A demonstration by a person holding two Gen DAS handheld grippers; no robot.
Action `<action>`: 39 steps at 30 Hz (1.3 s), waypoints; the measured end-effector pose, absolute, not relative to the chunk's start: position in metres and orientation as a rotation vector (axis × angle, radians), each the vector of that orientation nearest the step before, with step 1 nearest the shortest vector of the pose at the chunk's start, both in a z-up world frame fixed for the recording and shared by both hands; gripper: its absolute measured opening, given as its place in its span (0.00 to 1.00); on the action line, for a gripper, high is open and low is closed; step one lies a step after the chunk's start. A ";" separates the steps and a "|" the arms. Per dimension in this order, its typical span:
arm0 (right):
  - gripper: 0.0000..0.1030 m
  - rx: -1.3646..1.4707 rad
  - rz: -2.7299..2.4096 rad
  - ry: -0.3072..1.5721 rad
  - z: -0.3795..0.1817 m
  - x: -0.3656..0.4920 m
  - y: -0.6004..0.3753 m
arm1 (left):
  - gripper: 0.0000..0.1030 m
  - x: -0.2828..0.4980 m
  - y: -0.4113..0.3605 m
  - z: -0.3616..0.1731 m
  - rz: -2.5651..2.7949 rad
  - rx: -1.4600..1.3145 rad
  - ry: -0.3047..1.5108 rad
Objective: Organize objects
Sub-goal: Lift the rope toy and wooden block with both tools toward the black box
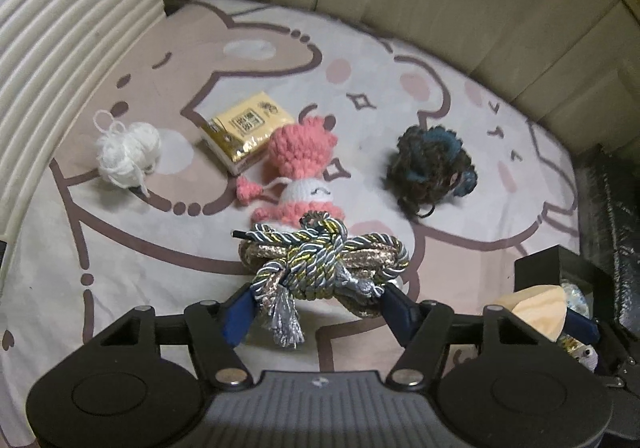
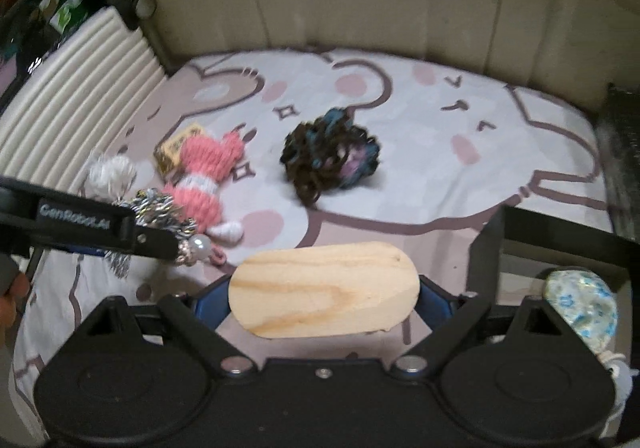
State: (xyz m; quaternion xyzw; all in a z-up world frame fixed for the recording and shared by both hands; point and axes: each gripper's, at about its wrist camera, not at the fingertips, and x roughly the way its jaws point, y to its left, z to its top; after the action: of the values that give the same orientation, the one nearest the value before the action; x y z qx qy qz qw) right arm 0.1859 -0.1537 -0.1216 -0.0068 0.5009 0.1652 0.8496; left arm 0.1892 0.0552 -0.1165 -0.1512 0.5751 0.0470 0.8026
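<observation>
Currently held: left gripper (image 1: 316, 306) clamped across the twisted cord bundle (image 1: 324, 260), right gripper (image 2: 324, 298) spread wide around the wooden oval block (image 2: 324, 290), both lifted over the near edge of the printed mat (image 1: 400, 95). I judge steady pressure and a level carry best, since the cord's tassel dangles loose. Pink knitted doll (image 1: 304, 171) stays mid-mat.

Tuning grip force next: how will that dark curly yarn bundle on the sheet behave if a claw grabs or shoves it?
The dark yarn bundle looks like loose fuzzy loops, so it would probably squash rather than resist. Likely light for its bulk. A stray curl hangs off its near edge, so strands may snag or trail. On the soft printed sheet it should drag, not roll.
</observation>
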 end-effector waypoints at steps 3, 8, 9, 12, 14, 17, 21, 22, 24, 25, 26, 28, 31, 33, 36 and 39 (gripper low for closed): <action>0.91 0.014 0.325 1.031 -0.112 0.182 -0.158 | 0.65 0.183 0.057 -0.108 0.102 -0.333 1.202; 0.91 0.045 0.285 0.992 -0.097 0.176 -0.164 | 0.65 0.175 0.054 -0.090 0.109 -0.294 1.135; 0.91 0.052 0.279 0.986 -0.095 0.175 -0.165 | 0.65 0.173 0.053 -0.087 0.110 -0.283 1.122; 0.91 0.074 0.254 0.968 -0.088 0.173 -0.169 | 0.65 0.167 0.048 -0.077 0.111 -0.238 1.083; 0.91 0.087 0.241 0.956 -0.083 0.171 -0.171 | 0.65 0.164 0.046 -0.071 0.109 -0.212 1.057; 0.91 0.105 0.224 0.938 -0.076 0.167 -0.175 | 0.65 0.158 0.042 -0.063 0.109 -0.184 1.024; 0.91 0.117 0.202 0.910 -0.068 0.163 -0.179 | 0.65 0.152 0.036 -0.054 0.121 -0.133 0.979; 0.91 0.118 0.198 0.903 -0.066 0.162 -0.180 | 0.65 0.151 0.035 -0.052 0.123 -0.121 0.968; 0.91 0.122 0.191 0.890 -0.062 0.160 -0.183 | 0.65 0.150 0.033 -0.050 0.125 -0.109 0.955; 0.91 0.125 0.186 0.884 -0.060 0.159 -0.184 | 0.65 0.149 0.032 -0.048 0.125 -0.103 0.950; 0.91 0.128 0.181 0.879 -0.058 0.158 -0.185 | 0.65 0.148 0.031 -0.048 0.125 -0.096 0.946; 0.91 0.129 0.173 0.868 -0.055 0.156 -0.188 | 0.65 0.148 0.028 -0.046 0.127 -0.076 0.937; 0.91 0.130 0.163 0.850 -0.049 0.153 -0.192 | 0.65 0.146 0.022 -0.043 0.126 -0.050 0.919; 0.91 0.135 0.156 0.841 -0.047 0.151 -0.196 | 0.65 0.146 0.020 -0.041 0.120 -0.046 0.912; 0.91 0.133 0.145 0.831 -0.044 0.148 -0.201 | 0.65 0.145 0.014 -0.038 0.101 -0.047 0.904; 0.91 0.135 0.130 0.824 -0.043 0.147 -0.209 | 0.65 0.145 0.005 -0.036 0.081 -0.039 0.894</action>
State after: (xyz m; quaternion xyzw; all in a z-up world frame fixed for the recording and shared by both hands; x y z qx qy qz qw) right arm 0.1473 -0.2085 -0.0426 0.0654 0.4000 0.0629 0.9120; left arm 0.1450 0.0045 -0.0364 -0.0187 0.4321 0.0390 0.9008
